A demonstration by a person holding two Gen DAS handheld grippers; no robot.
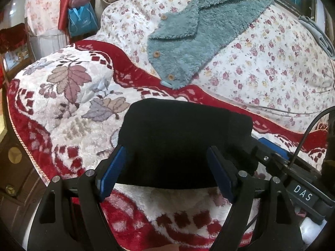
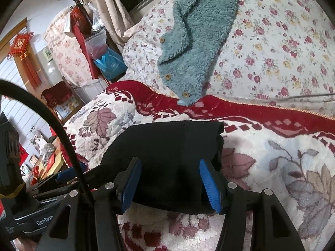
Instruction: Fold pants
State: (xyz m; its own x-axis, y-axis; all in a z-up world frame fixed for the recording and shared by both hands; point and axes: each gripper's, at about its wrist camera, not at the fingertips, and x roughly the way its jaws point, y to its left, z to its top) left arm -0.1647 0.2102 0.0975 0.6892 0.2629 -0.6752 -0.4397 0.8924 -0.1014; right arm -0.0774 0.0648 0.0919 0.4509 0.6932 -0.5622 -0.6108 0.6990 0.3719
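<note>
The black pants point(image 1: 184, 138) lie folded into a compact rectangle on the red and white leaf-patterned blanket point(image 1: 69, 104). My left gripper point(image 1: 167, 167) is open, its blue pads straddling the near edge of the pants. In the right wrist view the pants point(image 2: 167, 146) lie the same way, and my right gripper point(image 2: 169, 179) is open with its blue pads on either side of the near edge. The right gripper's blue finger point(image 1: 272, 146) shows at the pants' right side. The left gripper point(image 2: 69, 173) shows at the lower left of the right wrist view.
A teal fleece garment with wooden buttons point(image 1: 201, 31) lies farther back on the floral bedsheet point(image 1: 261, 62). A blue bag point(image 1: 81, 21) hangs beyond the bed's left side. A black cable point(image 2: 52, 125) arcs across the right wrist view. A grey folded cloth point(image 1: 314, 33) lies at the far right.
</note>
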